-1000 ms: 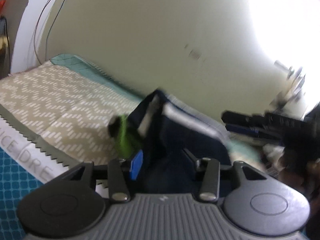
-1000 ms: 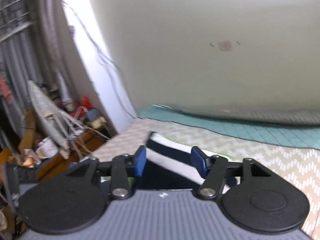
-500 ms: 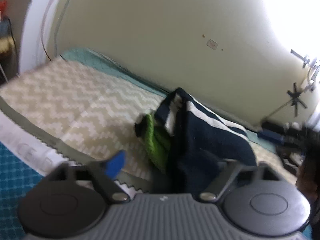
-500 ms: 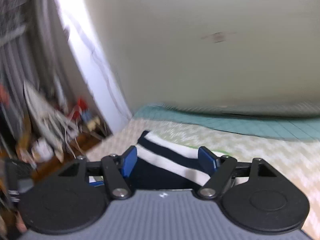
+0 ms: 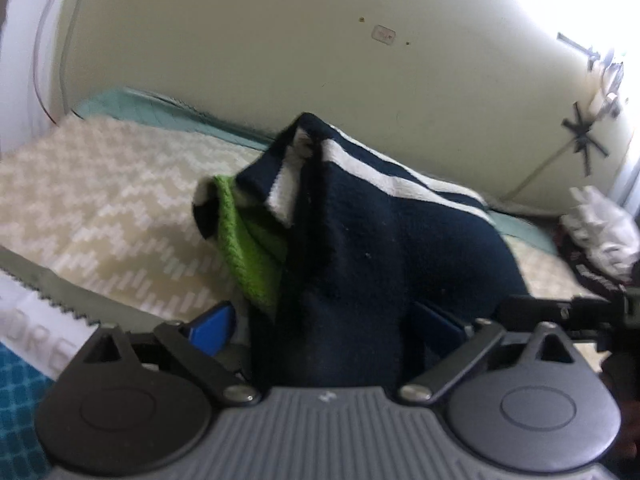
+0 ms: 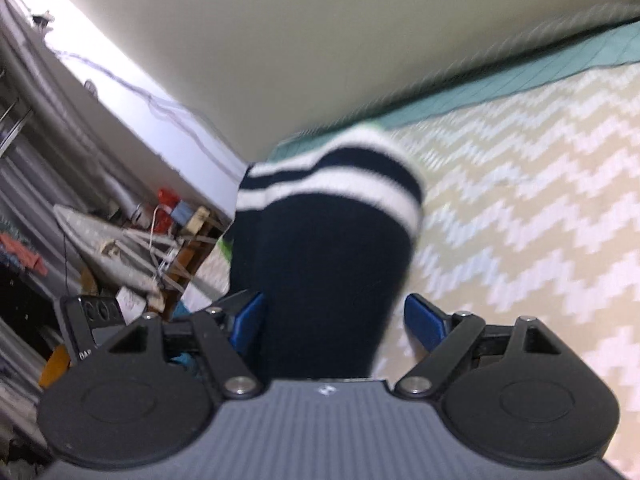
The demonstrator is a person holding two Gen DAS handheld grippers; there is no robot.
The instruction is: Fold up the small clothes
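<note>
A navy sock (image 5: 380,248) with white stripes and a green cuff (image 5: 248,248) lies bunched on the beige zigzag bedspread (image 5: 100,200). My left gripper (image 5: 324,324) is open, its blue pads on either side of the sock's near end. In the right wrist view the same navy striped sock (image 6: 328,240) runs between the open blue pads of my right gripper (image 6: 336,324). Whether the pads touch the cloth is unclear. The right gripper's body shows at the right edge of the left wrist view (image 5: 568,312).
A cream wall (image 5: 280,40) runs behind the bed. A white and dark pile of clothes (image 5: 600,236) lies at the far right. An ironing board (image 6: 108,248) and clutter stand beside the bed's edge on the left of the right wrist view.
Both grippers have opened wider around the sock. The left gripper was shut on it a second ago. The right wrist view has tilted and moved closer to the sock.
</note>
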